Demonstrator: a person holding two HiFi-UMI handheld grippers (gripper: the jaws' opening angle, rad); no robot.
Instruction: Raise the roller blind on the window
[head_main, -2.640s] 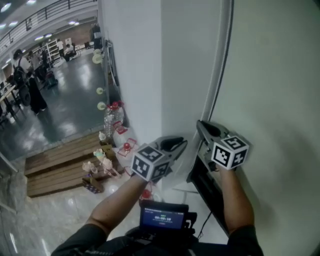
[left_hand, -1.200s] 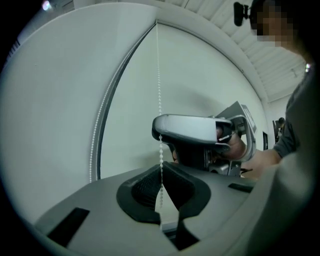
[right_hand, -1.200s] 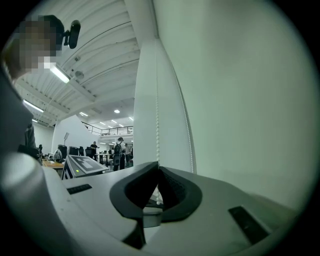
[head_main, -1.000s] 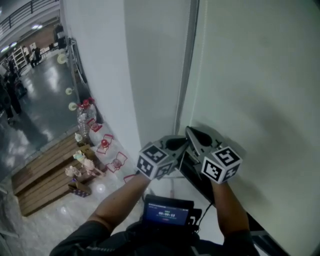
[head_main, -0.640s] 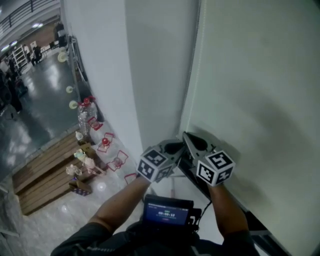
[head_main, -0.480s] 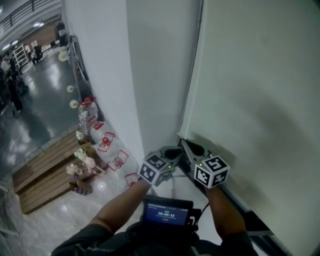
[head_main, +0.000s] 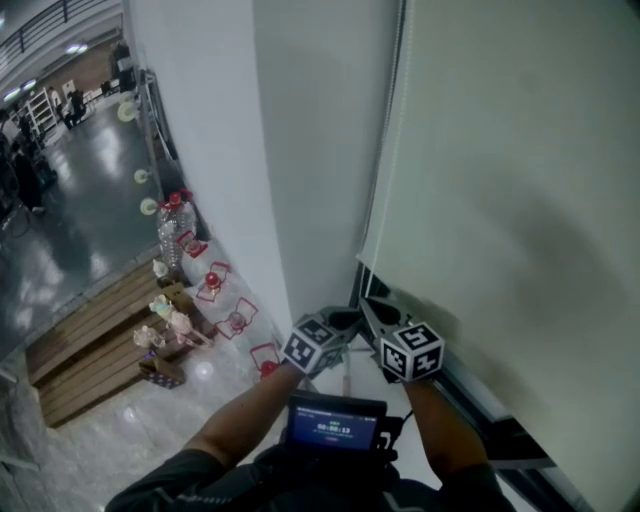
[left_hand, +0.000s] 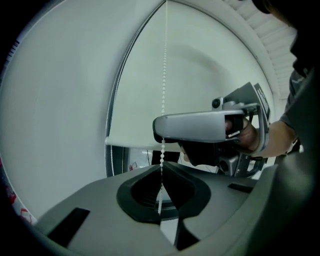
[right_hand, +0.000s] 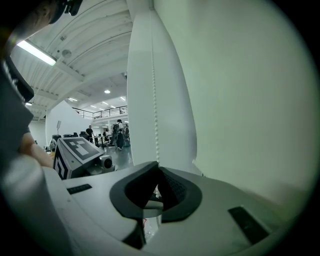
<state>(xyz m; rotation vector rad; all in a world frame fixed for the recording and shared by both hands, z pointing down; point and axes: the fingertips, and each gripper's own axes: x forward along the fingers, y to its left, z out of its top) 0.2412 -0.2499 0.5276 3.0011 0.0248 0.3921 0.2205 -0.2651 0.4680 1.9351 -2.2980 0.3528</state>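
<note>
A pale roller blind (head_main: 520, 200) covers the window, and a dark strip of glass shows under its bottom edge (head_main: 430, 335). A white bead chain (head_main: 392, 150) hangs along the blind's left edge. Both grippers sit close together at the blind's lower left corner. My left gripper (head_main: 347, 320) is shut on the bead chain (left_hand: 164, 75), which runs down between its jaws (left_hand: 161, 172). My right gripper (head_main: 368, 302) sits just above it (left_hand: 195, 126), also shut on the chain (right_hand: 154, 100) where it enters its jaws (right_hand: 158, 172).
A white wall (head_main: 310, 150) stands left of the window. Far below at the left lie a shiny floor, wooden steps (head_main: 95, 340), bottles (head_main: 172, 225) and small red things (head_main: 212, 283). People stand in the distance (right_hand: 120, 135). A small screen (head_main: 330, 428) sits at my chest.
Both grippers have come down and closer to me along the chain. They sit lower in the view, below the blind's bottom corner, and more dark window shows under the blind.
</note>
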